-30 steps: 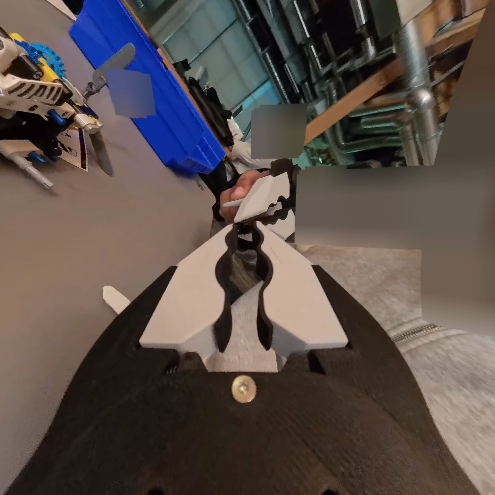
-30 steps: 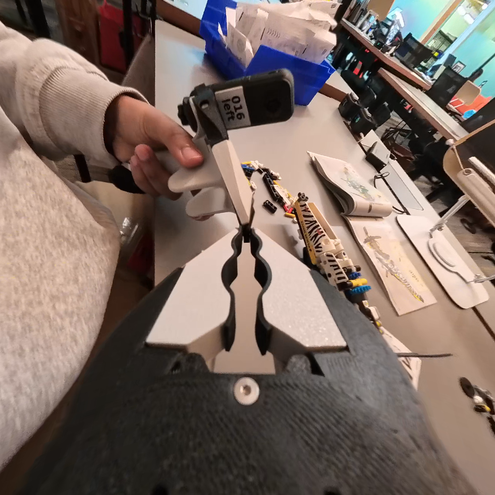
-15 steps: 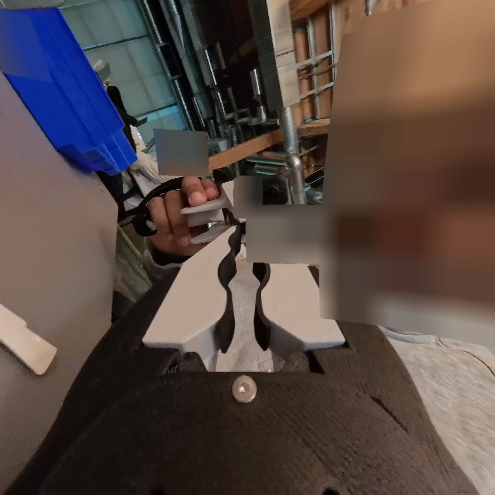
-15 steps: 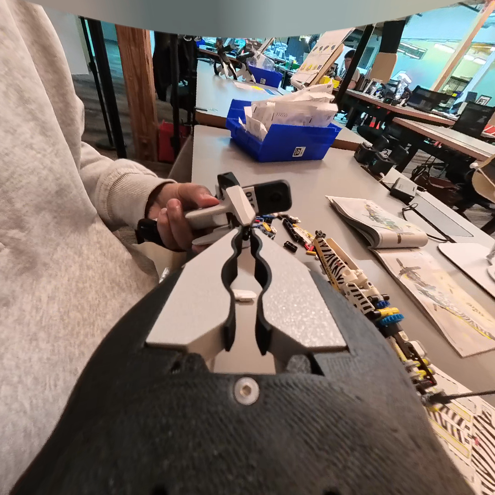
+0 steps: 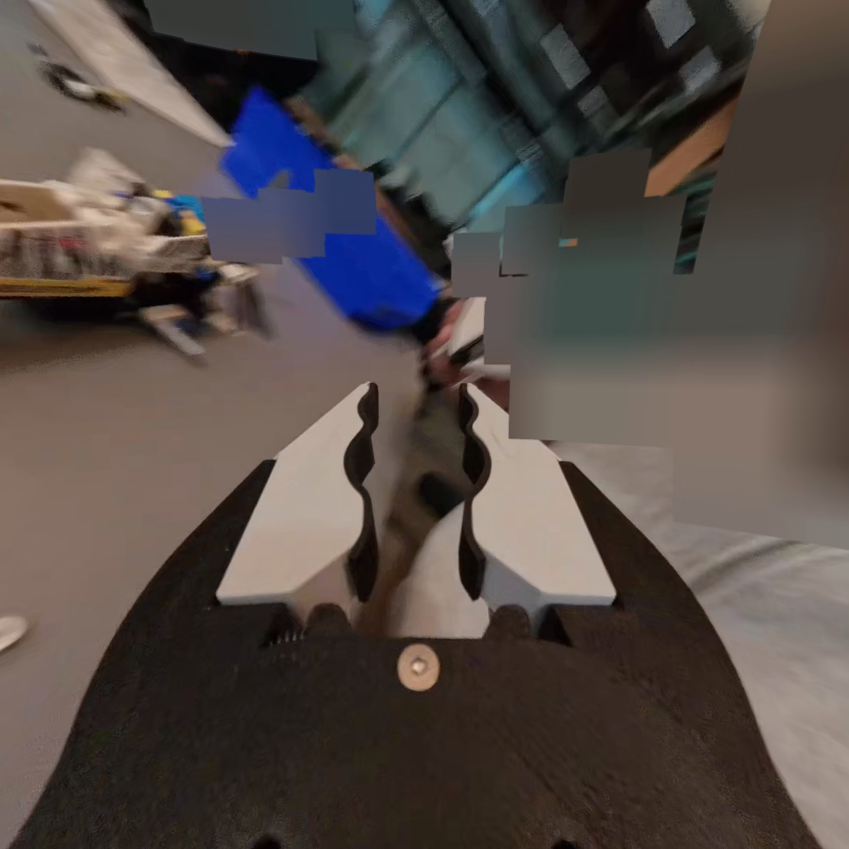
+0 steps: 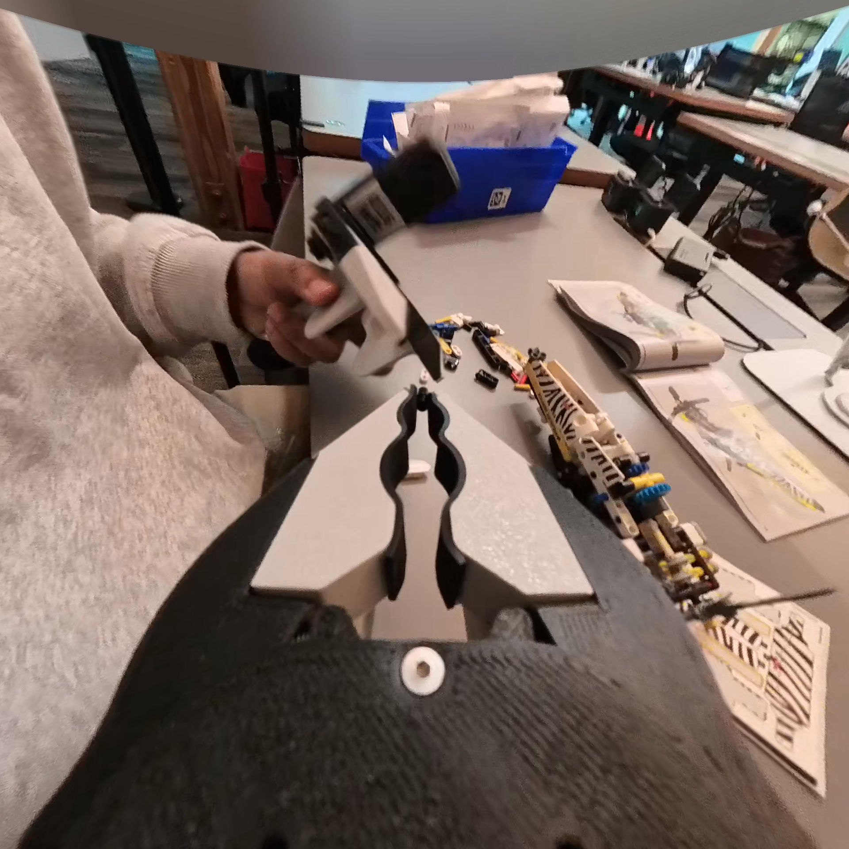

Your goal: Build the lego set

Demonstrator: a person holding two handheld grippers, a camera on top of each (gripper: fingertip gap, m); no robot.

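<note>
My right gripper point(image 6: 421, 394) is shut at the tips, pinching what looks like a small dark lego piece point(image 6: 421, 390). In the right wrist view, a hand holds my left gripper point(image 6: 425, 353) just above and behind those tips, apart from them. The long zebra-striped lego model point(image 6: 583, 441) lies on the grey table point(image 6: 482, 257) to the right, and shows blurred in the left wrist view point(image 5: 92, 243). My left gripper point(image 5: 417, 390) is open and empty, in motion blur. A small white piece point(image 6: 416, 471) lies on the table under my right fingers.
Loose lego pieces point(image 6: 464, 331) lie beyond the model. A blue bin point(image 6: 482, 183) of paper bags stands at the back. Instruction booklets point(image 6: 643, 331) and a zebra sticker sheet point(image 6: 758, 666) lie at the right. The person's grey sleeve point(image 6: 138, 275) fills the left.
My left gripper has opened, pulled back from the right gripper's tips and swung toward the table. The right gripper stays shut and has tilted down toward the table.
</note>
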